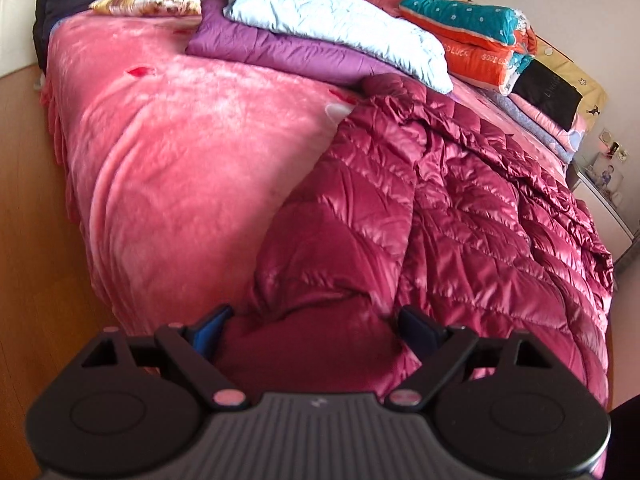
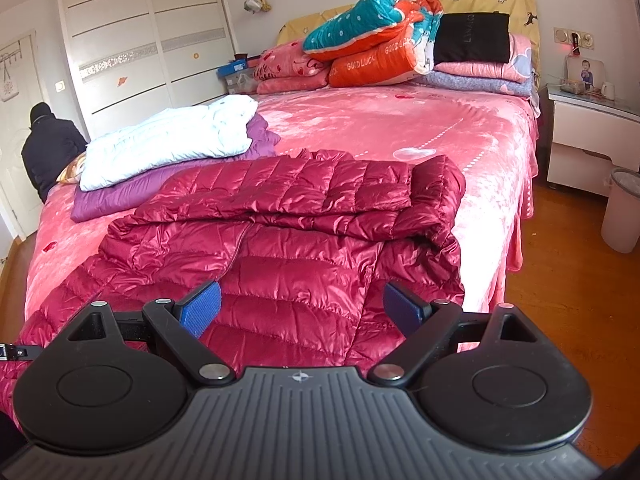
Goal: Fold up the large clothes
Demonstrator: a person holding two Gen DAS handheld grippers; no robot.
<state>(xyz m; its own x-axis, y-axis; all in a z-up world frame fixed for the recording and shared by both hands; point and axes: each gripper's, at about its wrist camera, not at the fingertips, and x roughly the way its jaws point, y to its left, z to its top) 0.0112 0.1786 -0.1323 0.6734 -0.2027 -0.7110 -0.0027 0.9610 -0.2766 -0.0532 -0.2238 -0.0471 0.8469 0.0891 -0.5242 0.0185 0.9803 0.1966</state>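
The red down coat [image 2: 288, 216] lies partly folded at the bed's [image 2: 460, 136] foot edge — left gripper [image 1: 316, 326] and right gripper [image 2: 302, 306] both spread wide, holding nothing.

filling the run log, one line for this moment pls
left gripper open | right gripper open | both over red down coat | coat partly folded on bed

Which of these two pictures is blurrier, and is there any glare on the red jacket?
Left wrist view: softer, smeared on the pink blanket and near the left tool. Right wrist view: sharper, and the jacket shows bright sheen on its quilting. Both bend straight lines at the edges.
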